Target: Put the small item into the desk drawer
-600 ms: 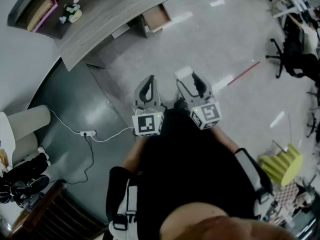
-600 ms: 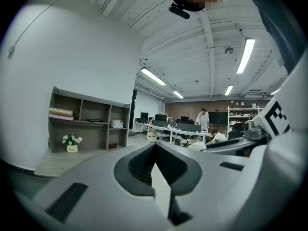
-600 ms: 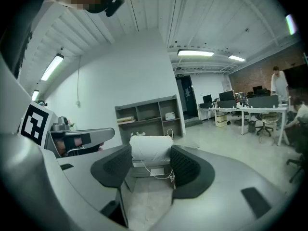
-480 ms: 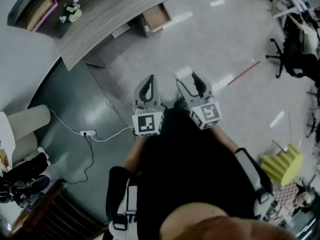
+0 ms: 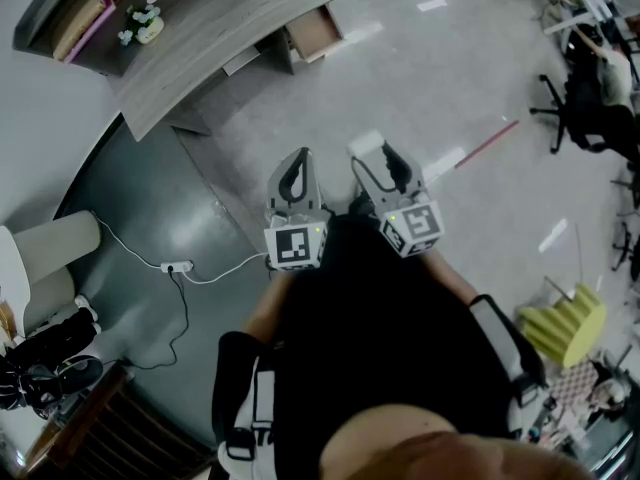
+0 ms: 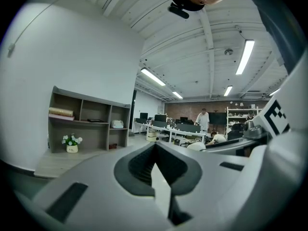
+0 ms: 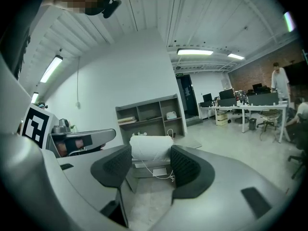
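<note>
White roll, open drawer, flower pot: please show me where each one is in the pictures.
white roll point(image 7: 150, 147): right gripper view, middle of its rounded side.
open drawer point(image 5: 313, 33): head view, bare inside bottom.
flower pot point(image 6: 72, 148): left gripper view, white pot body below the flowers.

The head view looks from above steeply down, past the person's own body, onto the left gripper point(image 5: 297, 158) and the right gripper point(image 5: 380, 158), with the floor far below them. Each gripper view sits low and very close behind its own jaws and looks almost level across the room. All three views share the shelf unit point(image 5: 48, 3) by the white wall, and each gripper view also catches the other gripper at its edge
</note>
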A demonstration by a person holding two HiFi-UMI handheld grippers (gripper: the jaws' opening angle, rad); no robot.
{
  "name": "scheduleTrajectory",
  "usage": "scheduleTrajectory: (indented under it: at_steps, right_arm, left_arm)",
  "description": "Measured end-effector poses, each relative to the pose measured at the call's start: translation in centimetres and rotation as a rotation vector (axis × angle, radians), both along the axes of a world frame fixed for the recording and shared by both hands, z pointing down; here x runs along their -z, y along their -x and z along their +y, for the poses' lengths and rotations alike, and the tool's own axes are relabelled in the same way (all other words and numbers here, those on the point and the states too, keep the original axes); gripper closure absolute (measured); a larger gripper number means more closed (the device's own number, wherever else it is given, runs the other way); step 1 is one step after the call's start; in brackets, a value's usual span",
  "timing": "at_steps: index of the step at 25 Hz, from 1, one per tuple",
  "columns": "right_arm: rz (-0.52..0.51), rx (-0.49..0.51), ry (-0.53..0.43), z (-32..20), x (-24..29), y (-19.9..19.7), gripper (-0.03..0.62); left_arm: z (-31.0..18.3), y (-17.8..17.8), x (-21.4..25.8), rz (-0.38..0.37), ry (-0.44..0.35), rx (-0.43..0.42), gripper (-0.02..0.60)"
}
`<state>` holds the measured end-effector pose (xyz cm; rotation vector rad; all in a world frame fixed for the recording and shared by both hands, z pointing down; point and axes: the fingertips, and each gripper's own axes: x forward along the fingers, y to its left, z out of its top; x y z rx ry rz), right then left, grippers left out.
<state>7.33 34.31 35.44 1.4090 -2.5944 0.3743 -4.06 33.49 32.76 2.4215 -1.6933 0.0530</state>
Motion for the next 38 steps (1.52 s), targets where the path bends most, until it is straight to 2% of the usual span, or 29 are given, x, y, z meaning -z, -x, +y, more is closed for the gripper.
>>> scheduleTrajectory:
  at_steps: [14,22,30,38]
  right_arm:
    - [-0.006,-0.06,0.002,1.2,-0.5,3.4,0.342]
    - [-0.002,-0.06,0.015,0.9,-1.3,4.7,0.342]
    - [-0.007,-0.045,0.008,-3.3,-1.6,4.2,0.342]
    - [-0.01,-0.016,0.037,-10.1,-1.5,2.6,0.342]
  left_arm:
    - [0.4,3.5,-0.2,0.009,-0.012,-0.042,0.589]
    - [-0.3,4.7,-0.5,0.022,-0.011,-0.037,0.589]
    - [-4.2,4.4,-1.3,0.011,0.003,-0.016,0.589]
    - [-10.9,2.5,-1.3,0.001,0.025,0.007,0.589]
